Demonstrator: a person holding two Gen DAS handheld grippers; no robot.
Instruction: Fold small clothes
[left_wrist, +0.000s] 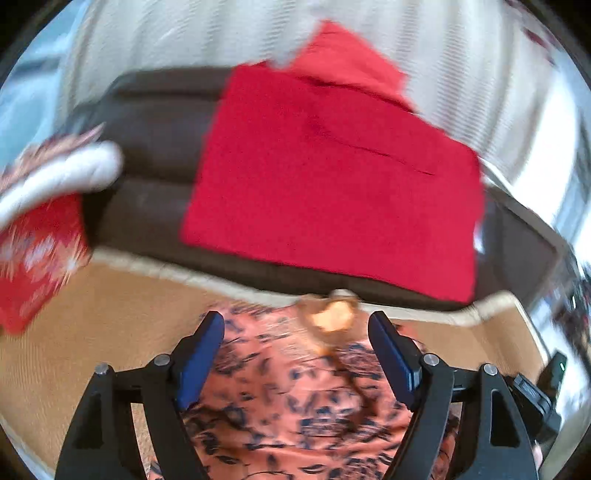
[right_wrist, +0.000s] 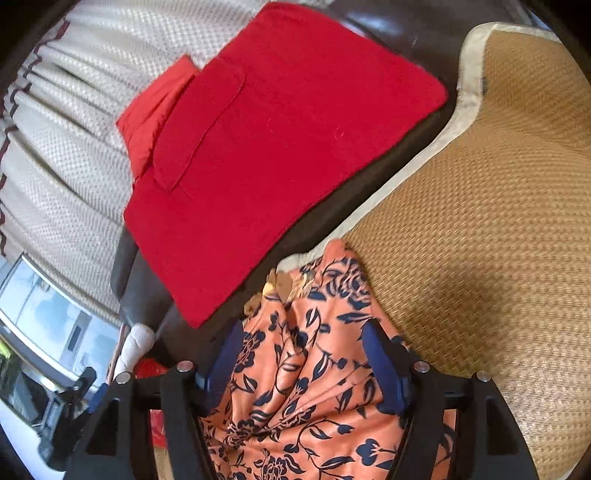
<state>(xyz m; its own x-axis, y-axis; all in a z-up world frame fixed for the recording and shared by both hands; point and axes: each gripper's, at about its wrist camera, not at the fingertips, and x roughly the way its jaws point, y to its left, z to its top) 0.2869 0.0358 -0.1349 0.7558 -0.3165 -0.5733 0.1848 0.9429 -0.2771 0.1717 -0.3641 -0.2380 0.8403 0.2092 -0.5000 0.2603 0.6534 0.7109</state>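
An orange garment with a dark blue flower print (left_wrist: 295, 398) lies on a woven tan mat (left_wrist: 92, 332). My left gripper (left_wrist: 297, 325) is open above it, fingers either side of the cloth near its gold-trimmed edge (left_wrist: 332, 314). In the right wrist view the same garment (right_wrist: 306, 369) is bunched in folds between the fingers of my right gripper (right_wrist: 303, 332), which is open and straddles it. A folded red garment (left_wrist: 332, 177) lies beyond on a dark brown cushion (left_wrist: 155, 147); it also shows in the right wrist view (right_wrist: 277, 147).
A cream textured curtain (right_wrist: 66, 155) hangs behind. The mat (right_wrist: 480, 221) has a pale border. A red patterned cloth with a white roll (left_wrist: 44, 229) sits at the left. The other gripper's body (right_wrist: 66, 406) shows at lower left, by a window.
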